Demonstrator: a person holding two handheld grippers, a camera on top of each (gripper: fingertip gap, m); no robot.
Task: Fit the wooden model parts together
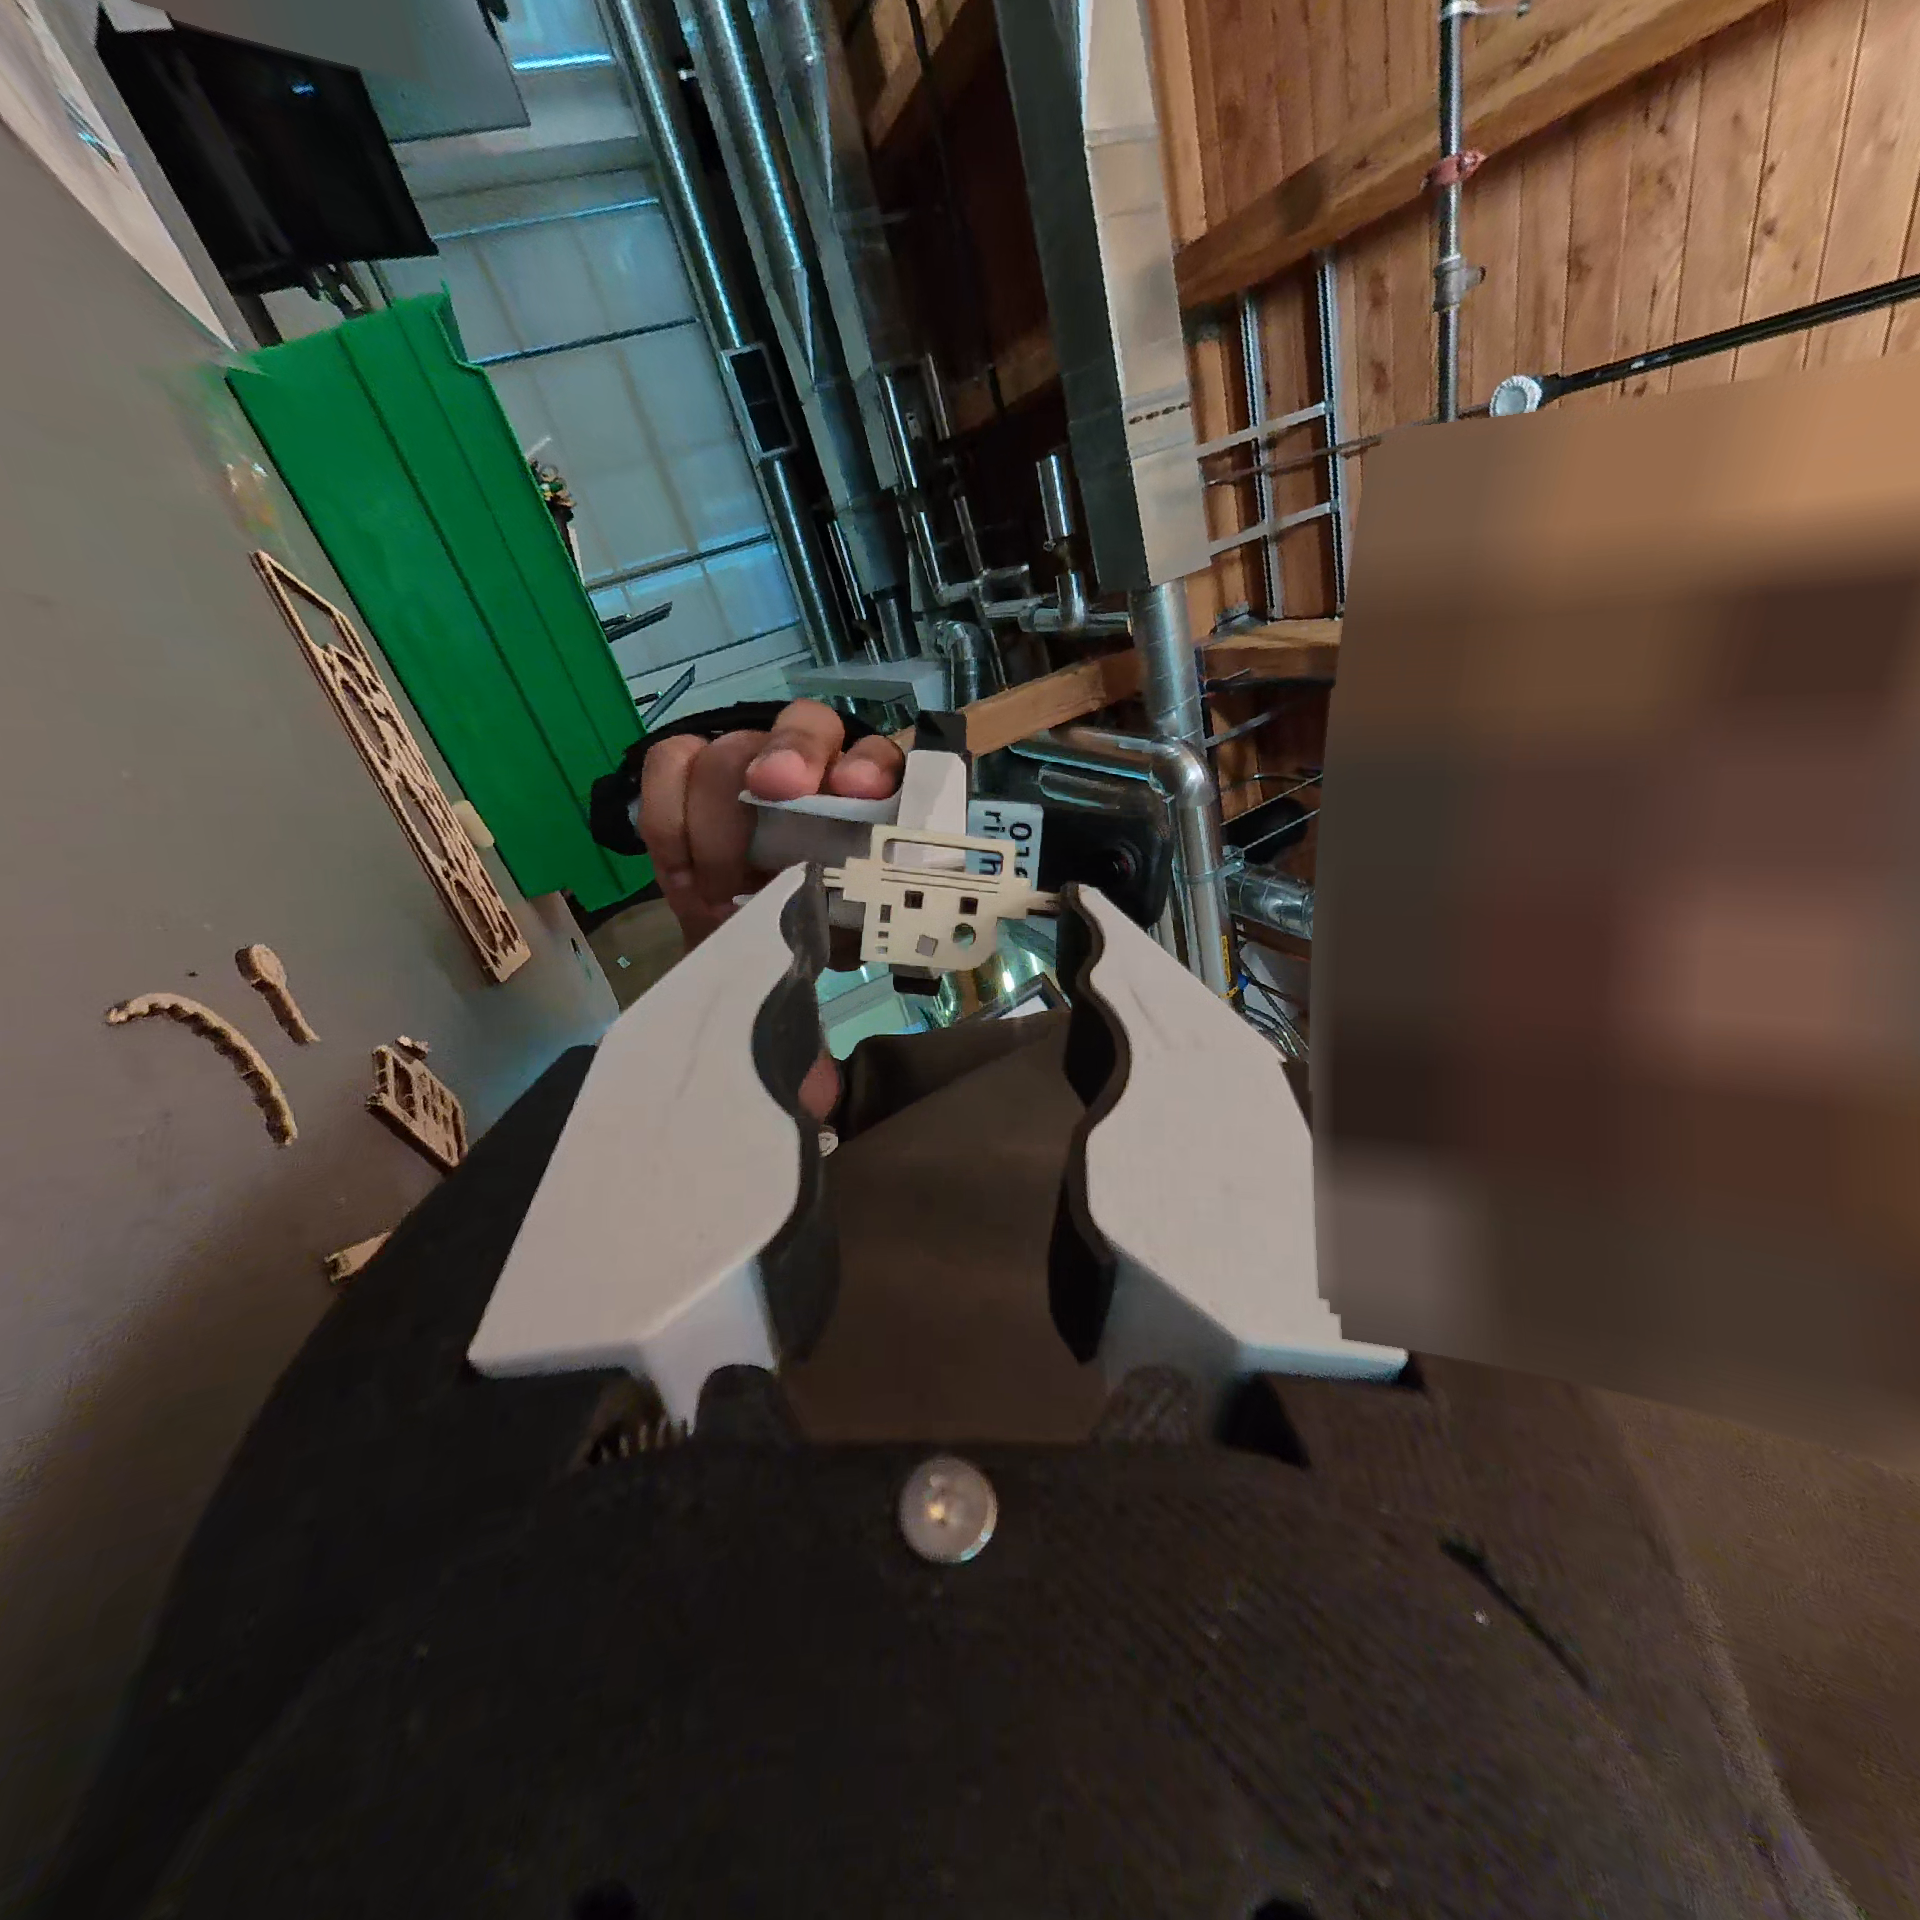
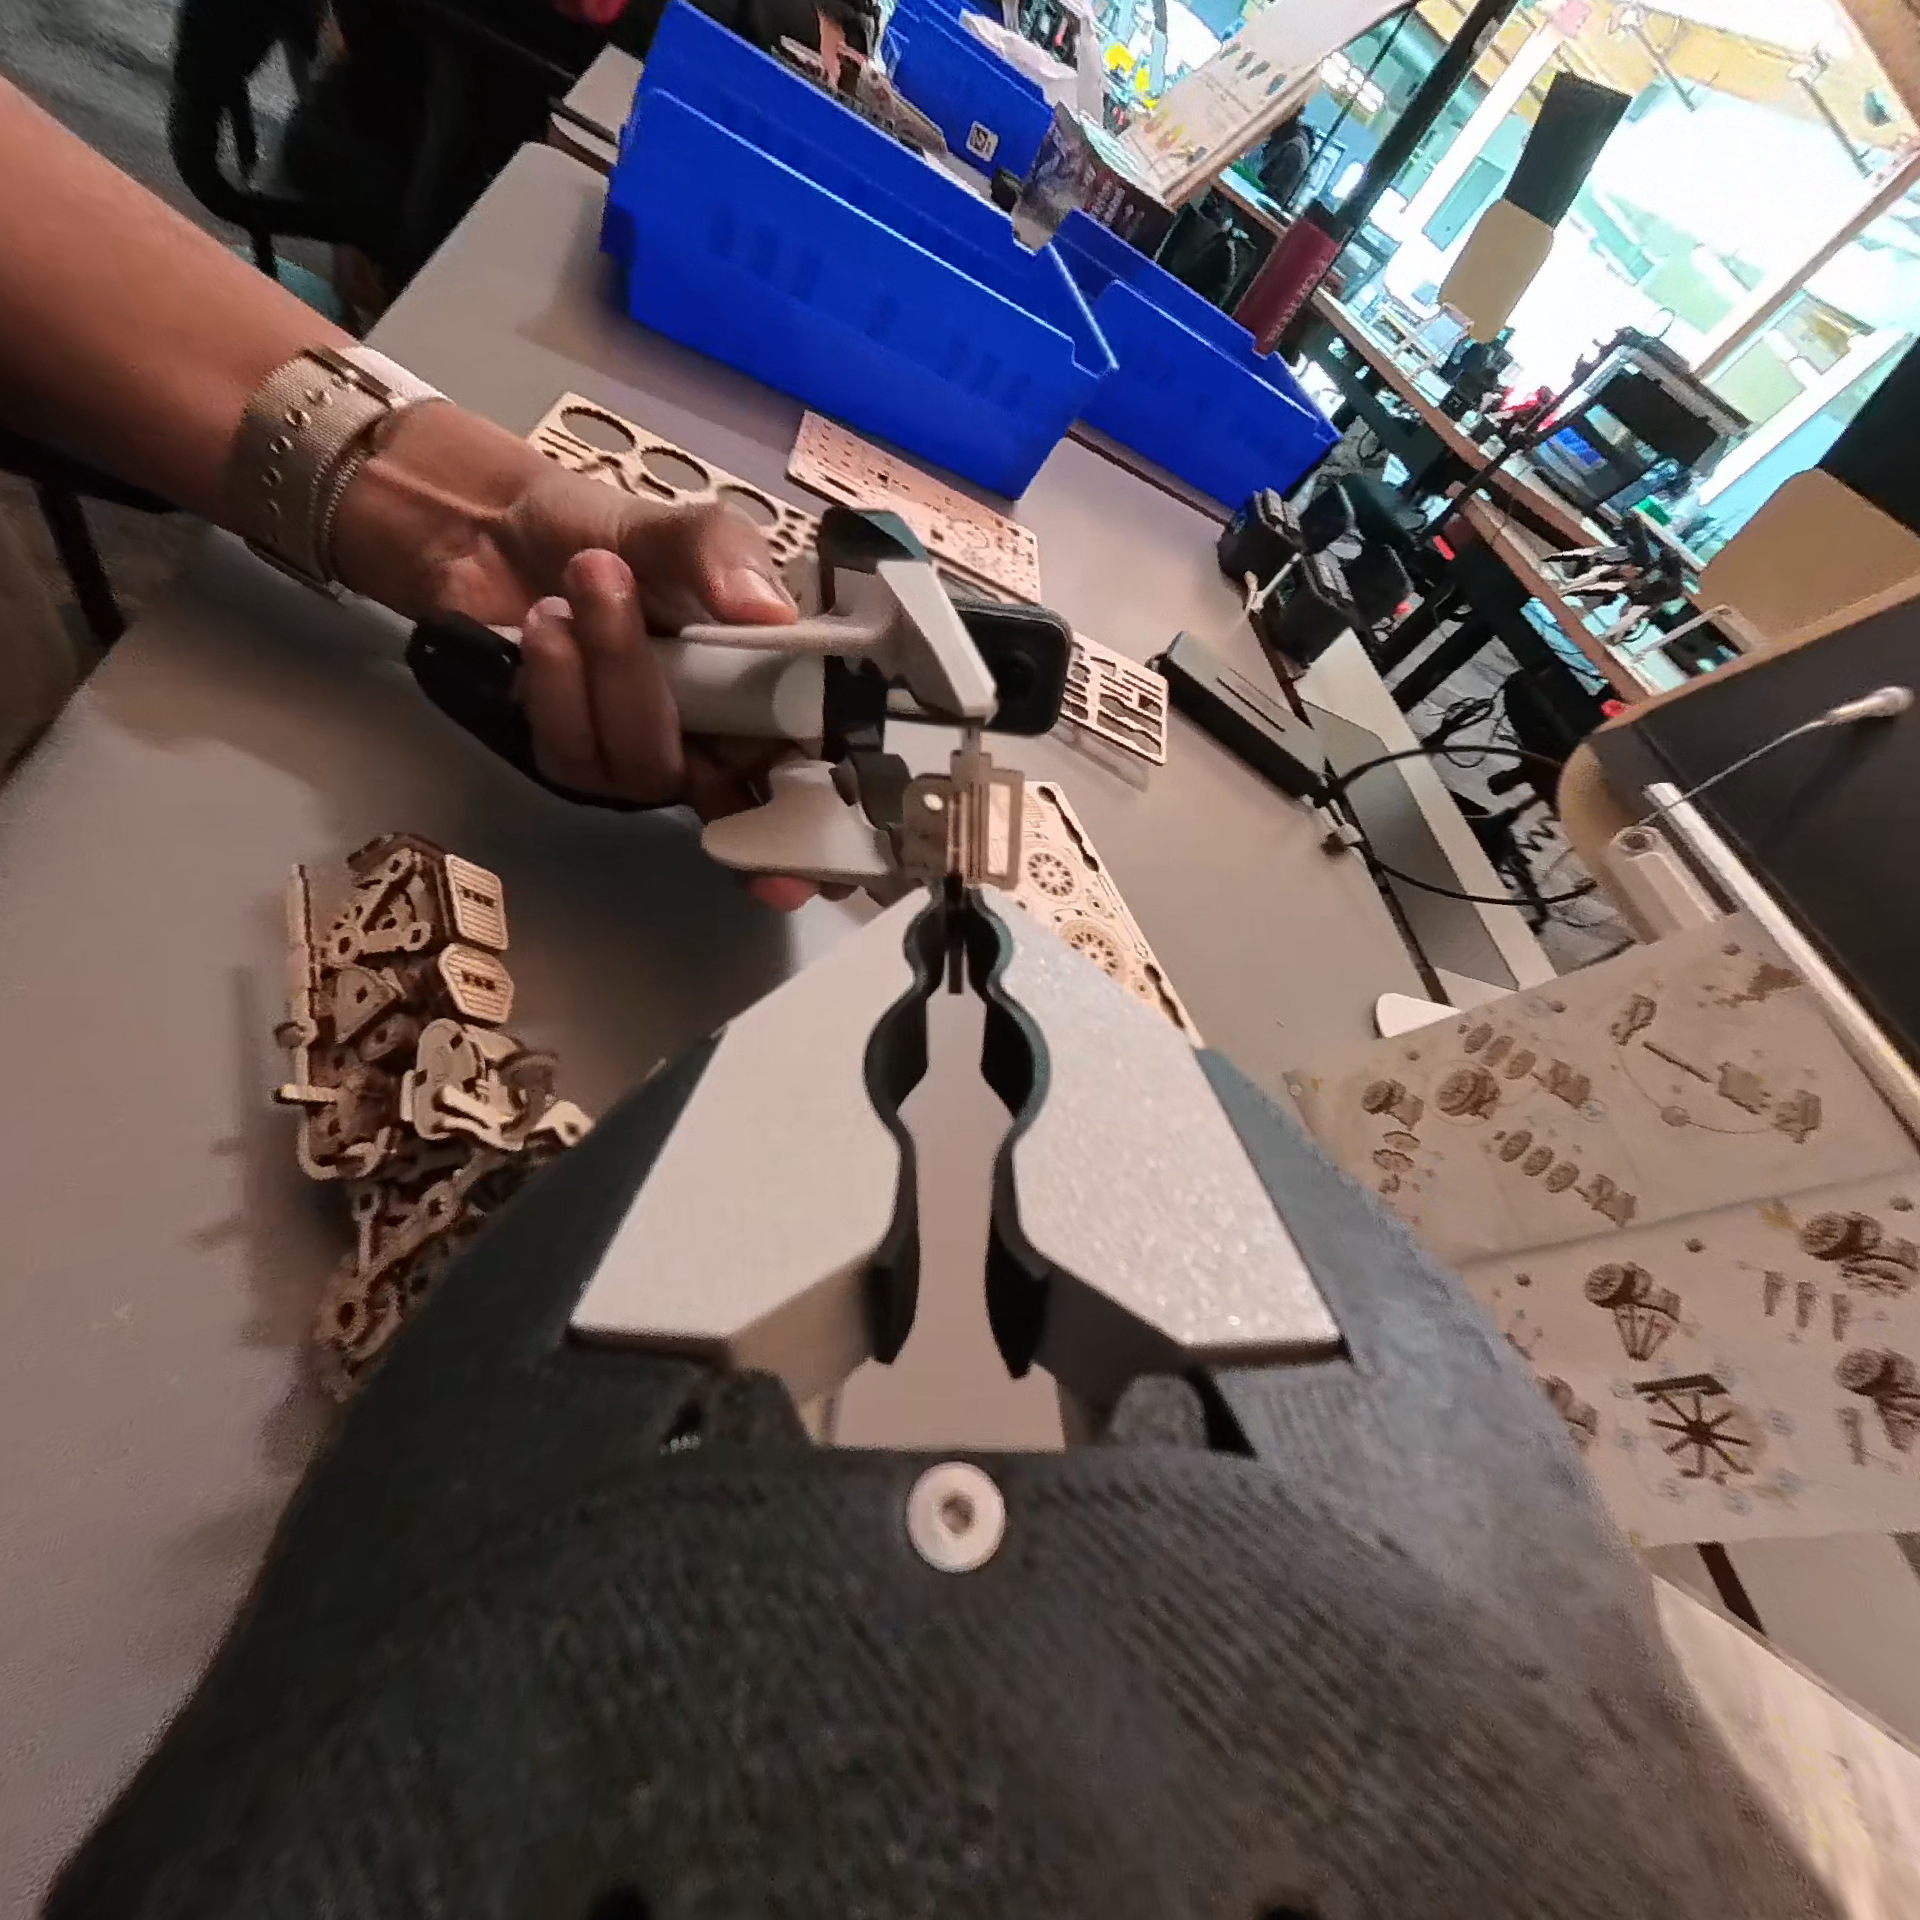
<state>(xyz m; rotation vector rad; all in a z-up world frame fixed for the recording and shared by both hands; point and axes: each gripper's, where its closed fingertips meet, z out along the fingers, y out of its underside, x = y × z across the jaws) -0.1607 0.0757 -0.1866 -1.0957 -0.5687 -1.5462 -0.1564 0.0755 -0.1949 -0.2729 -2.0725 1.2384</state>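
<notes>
While both grippers are raised off the grey table [image 2: 312, 727], a flat pale wooden plate [image 1: 930, 906] with square and slotted cut-outs spans the gap between the tips of the left gripper [image 1: 940, 914]; its side tabs touch each black wavy pad, so the fingers pinch it across its width. Beyond the plate a hand [image 1: 727, 821] grips the right gripper's handle.

Left of the left wrist view: loose laser-cut pieces lie on the table, a curved toothed strip [image 1: 213, 1060], a small round-headed pin [image 1: 272, 987] and a punched-out parts sheet [image 1: 390, 769], with a green bin [image 1: 436, 592] behind. The far right of that view is covered by a blurred patch.

In the right wrist view a heap of loose wooden parts [image 2: 405, 1049] sits at left. At centre the right gripper [image 2: 954, 951] has its white, grainy fingers pressed nearly together on a thin dark-edged wooden strip [image 2: 953, 935] seen edge-on. That strip meets the plate [image 2: 961, 831] held by the left gripper [image 2: 883, 842] just beyond; whether it is seated in a slot is hard to make out. Blue bins [image 2: 852, 281] stand behind, more parts sheets [image 2: 935, 520] lie flat, and a printed instruction sheet [image 2: 1621, 1195] lies at right, partly cut off.
</notes>
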